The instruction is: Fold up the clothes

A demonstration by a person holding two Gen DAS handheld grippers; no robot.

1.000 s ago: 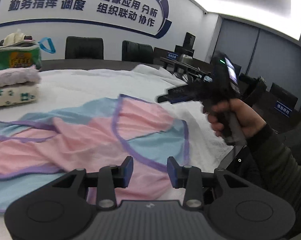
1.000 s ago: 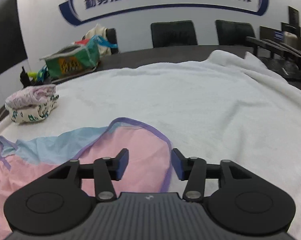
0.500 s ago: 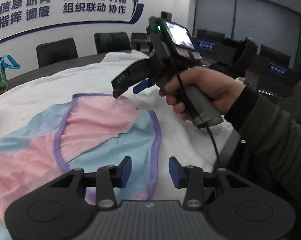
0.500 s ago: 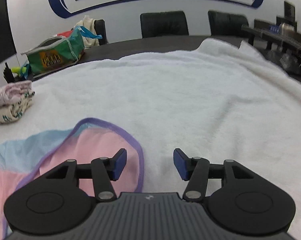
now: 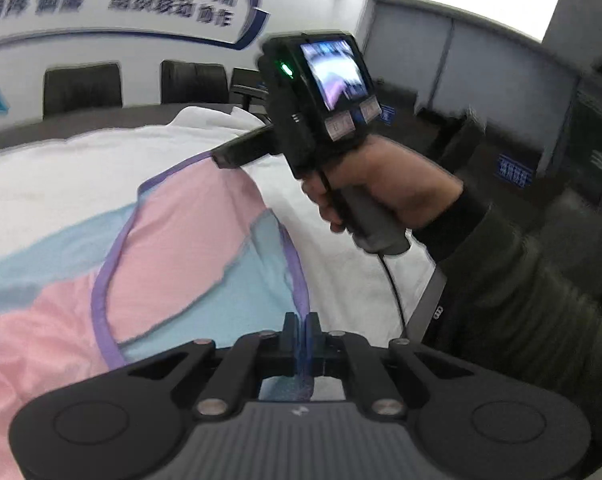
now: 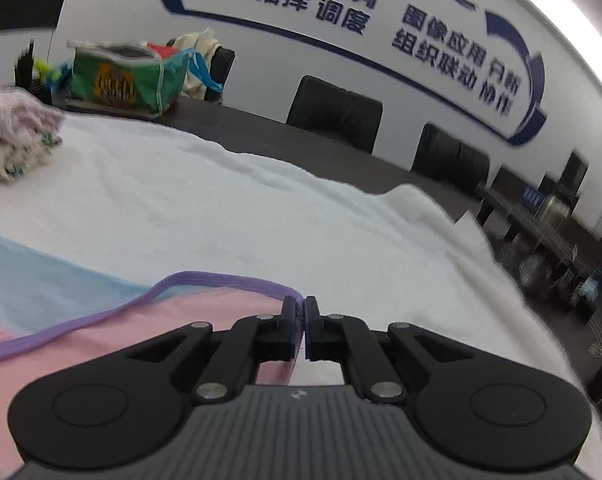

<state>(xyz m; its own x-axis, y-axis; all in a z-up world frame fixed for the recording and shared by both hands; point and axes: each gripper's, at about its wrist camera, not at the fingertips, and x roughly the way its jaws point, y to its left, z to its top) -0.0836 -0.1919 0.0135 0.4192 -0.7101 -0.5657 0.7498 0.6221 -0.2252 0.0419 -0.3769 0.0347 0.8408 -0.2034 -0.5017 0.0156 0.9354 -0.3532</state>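
A pink and light-blue garment (image 5: 169, 248) with purple trim lies on a white towel-covered table (image 5: 61, 172). My left gripper (image 5: 301, 322) is shut on the garment's near purple-trimmed blue edge. In the left wrist view my right gripper (image 5: 225, 158), held in a hand, pinches the far pink corner. In the right wrist view the right gripper (image 6: 304, 306) is shut on that purple-trimmed pink corner of the garment (image 6: 149, 320).
A stack of folded clothes (image 6: 17, 136) sits at the far left of the towel (image 6: 261, 208). A green bag (image 6: 125, 76) stands behind it on the dark table. Black chairs (image 6: 335, 114) line the far side. The table edge drops off at right.
Both grippers went from open to shut, each closing on an edge of the garment. The right gripper moved to the pink corner, the left to the near blue edge.
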